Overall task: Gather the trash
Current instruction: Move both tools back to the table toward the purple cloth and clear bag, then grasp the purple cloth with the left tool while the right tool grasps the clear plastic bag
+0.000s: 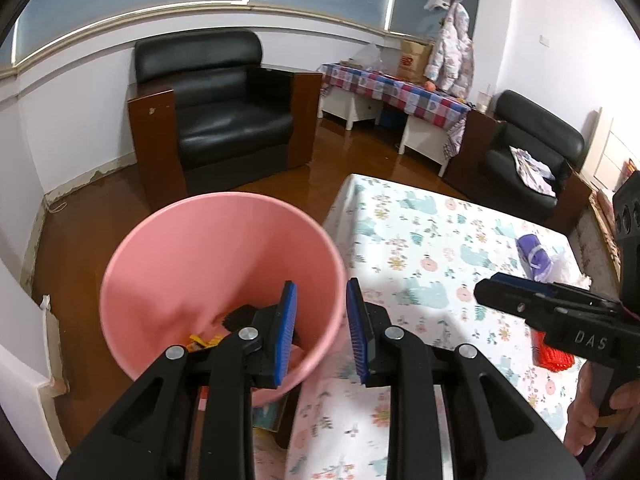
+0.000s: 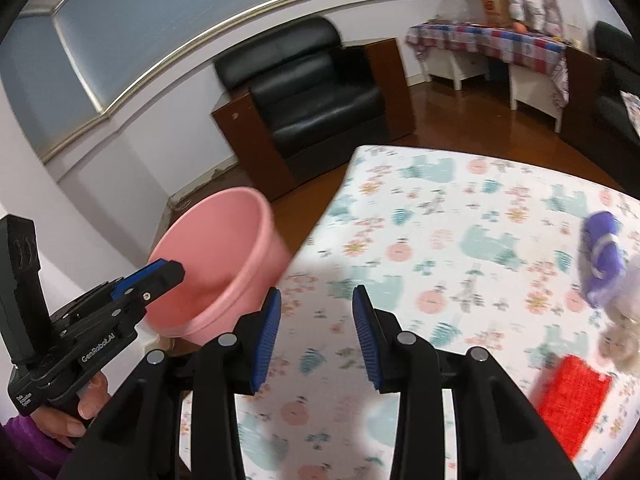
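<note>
A pink bin (image 1: 220,272) stands beside the table's left edge, with a dark scrap and yellow wrappers (image 1: 206,340) at its bottom. My left gripper (image 1: 322,332) hovers over the bin's right rim, open with nothing between its blue pads. My right gripper (image 2: 316,332) is open and empty above the flowered tablecloth (image 2: 460,216). Trash lies at the table's right: a purple packet (image 2: 604,256), a red packet (image 2: 576,396) and a crumpled white piece (image 2: 624,340). In the left wrist view the right gripper (image 1: 494,290) comes in from the right, near the purple packet (image 1: 534,256).
A black armchair (image 1: 224,112) stands behind the bin on the wooden floor. A side table with a checked cloth (image 1: 400,92) and a second black armchair (image 1: 532,148) stand at the far right. A hand (image 2: 88,404) holds the left gripper (image 2: 160,276).
</note>
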`<act>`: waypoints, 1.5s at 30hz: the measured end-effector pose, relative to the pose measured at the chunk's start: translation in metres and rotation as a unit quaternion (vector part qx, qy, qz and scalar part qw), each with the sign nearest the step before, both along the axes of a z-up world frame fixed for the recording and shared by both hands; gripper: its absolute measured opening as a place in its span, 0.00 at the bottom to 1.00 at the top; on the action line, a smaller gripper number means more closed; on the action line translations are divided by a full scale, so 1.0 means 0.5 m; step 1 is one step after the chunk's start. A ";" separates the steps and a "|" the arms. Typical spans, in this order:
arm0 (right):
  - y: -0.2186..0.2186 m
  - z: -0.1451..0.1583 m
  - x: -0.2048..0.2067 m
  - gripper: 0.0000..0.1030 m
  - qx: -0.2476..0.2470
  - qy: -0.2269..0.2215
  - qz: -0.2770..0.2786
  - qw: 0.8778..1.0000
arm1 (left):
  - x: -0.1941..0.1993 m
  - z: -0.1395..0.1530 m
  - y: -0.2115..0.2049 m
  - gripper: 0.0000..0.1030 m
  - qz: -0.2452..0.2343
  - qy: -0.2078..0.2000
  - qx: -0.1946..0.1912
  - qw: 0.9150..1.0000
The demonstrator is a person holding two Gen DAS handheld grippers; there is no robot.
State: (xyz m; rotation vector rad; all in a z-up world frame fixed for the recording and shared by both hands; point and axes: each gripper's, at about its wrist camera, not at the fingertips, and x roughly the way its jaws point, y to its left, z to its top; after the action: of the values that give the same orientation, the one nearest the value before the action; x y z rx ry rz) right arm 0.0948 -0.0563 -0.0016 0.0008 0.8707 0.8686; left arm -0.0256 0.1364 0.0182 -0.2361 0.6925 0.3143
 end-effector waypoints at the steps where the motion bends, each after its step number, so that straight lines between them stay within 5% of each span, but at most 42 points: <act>1: -0.018 0.002 0.005 0.35 0.001 -0.003 -0.010 1.000 | 0.006 0.000 -0.010 0.25 -0.006 0.001 0.001 1.000; 14: -0.262 0.030 0.048 0.40 0.018 -0.041 -0.145 0.988 | 0.094 0.009 -0.150 0.25 -0.092 0.012 0.017 0.996; 25: -0.445 0.024 0.094 0.41 0.035 -0.043 -0.240 0.969 | 0.188 0.010 -0.289 0.25 -0.184 0.010 0.015 0.983; 37: -0.519 -0.012 0.118 0.42 0.042 -0.027 -0.280 0.959 | 0.363 -0.025 -0.433 0.25 -0.280 0.030 -0.009 0.960; 45: -0.526 -0.020 0.123 0.44 0.047 -0.025 -0.280 0.959 | 0.461 -0.083 -0.476 0.24 -0.283 0.071 -0.043 0.956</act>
State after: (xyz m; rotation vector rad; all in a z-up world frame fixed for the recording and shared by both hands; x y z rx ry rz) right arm 0.1564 -0.3195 -0.0116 0.2949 0.7253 0.3739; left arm 0.2050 -0.1016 -0.0233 -0.0907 0.8841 -0.2510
